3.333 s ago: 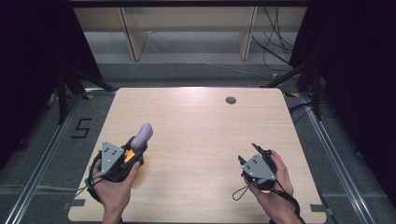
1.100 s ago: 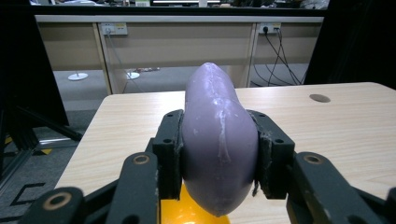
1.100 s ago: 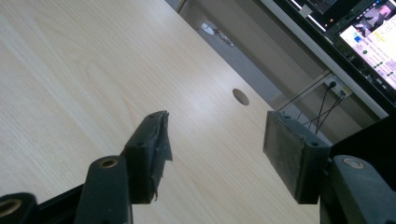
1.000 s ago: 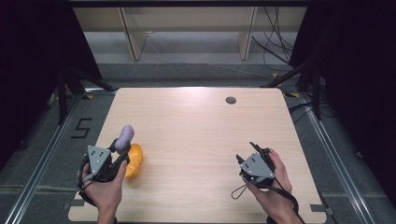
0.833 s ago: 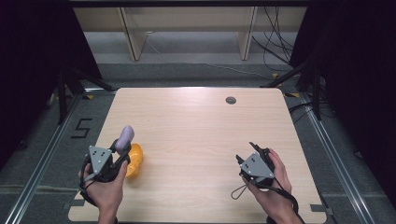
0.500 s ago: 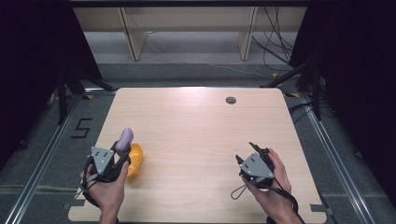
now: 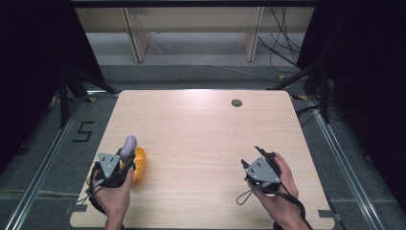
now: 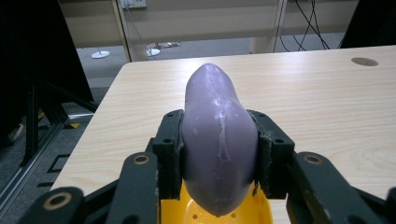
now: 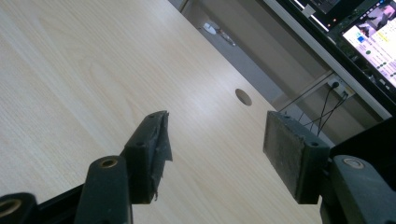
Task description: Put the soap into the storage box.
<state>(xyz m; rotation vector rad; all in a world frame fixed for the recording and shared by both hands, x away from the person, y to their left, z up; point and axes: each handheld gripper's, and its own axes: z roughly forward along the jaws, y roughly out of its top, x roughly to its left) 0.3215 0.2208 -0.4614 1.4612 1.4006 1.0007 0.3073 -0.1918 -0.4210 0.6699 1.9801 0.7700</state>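
Purple eggplant (image 8: pixel 218 140) is sitting clamped in the left tool (image 8: pixel 219 154), near the table's (image 7: pixel 201 129) left edge. It is hiding most of the yellow bowl (image 8: pixel 217 215) beneath. Right tool (image 9: pixel 219 154) is gaping wide, gripping nothing.

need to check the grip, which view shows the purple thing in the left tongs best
The left gripper view: the purple object sits close up, clamped between both jaws above a yellow container. The high view shows it small, poking up from the left tongs.
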